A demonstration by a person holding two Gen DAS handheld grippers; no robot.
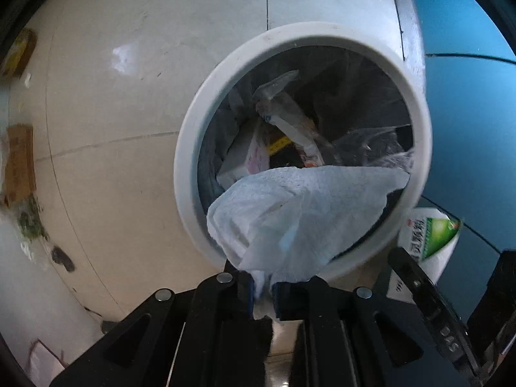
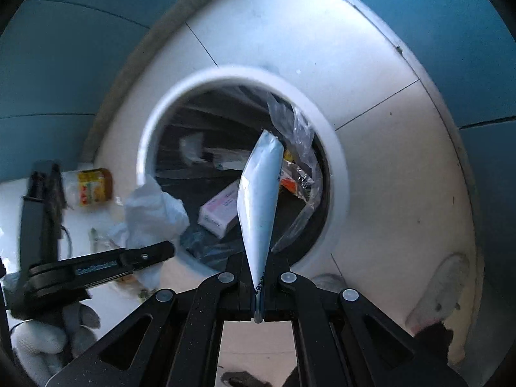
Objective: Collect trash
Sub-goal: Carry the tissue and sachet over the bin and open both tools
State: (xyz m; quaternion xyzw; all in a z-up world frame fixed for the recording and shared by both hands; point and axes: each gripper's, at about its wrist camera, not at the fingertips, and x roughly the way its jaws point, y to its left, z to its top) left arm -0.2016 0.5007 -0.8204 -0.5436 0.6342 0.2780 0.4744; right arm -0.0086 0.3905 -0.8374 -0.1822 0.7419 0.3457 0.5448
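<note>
A white round trash bin with a dark liner stands on the tiled floor, holding boxes and clear wrappers. My left gripper is shut on a crumpled white paper towel, held over the bin's near rim. In the right wrist view, my right gripper is shut on a flat pale blue packet, held edge-on above the bin. The left gripper with the towel shows at the bin's left edge.
A green and white packet lies beside the bin near the blue wall. A cardboard piece and green scraps lie on the floor at far left. A yellow-labelled jar lies left of the bin.
</note>
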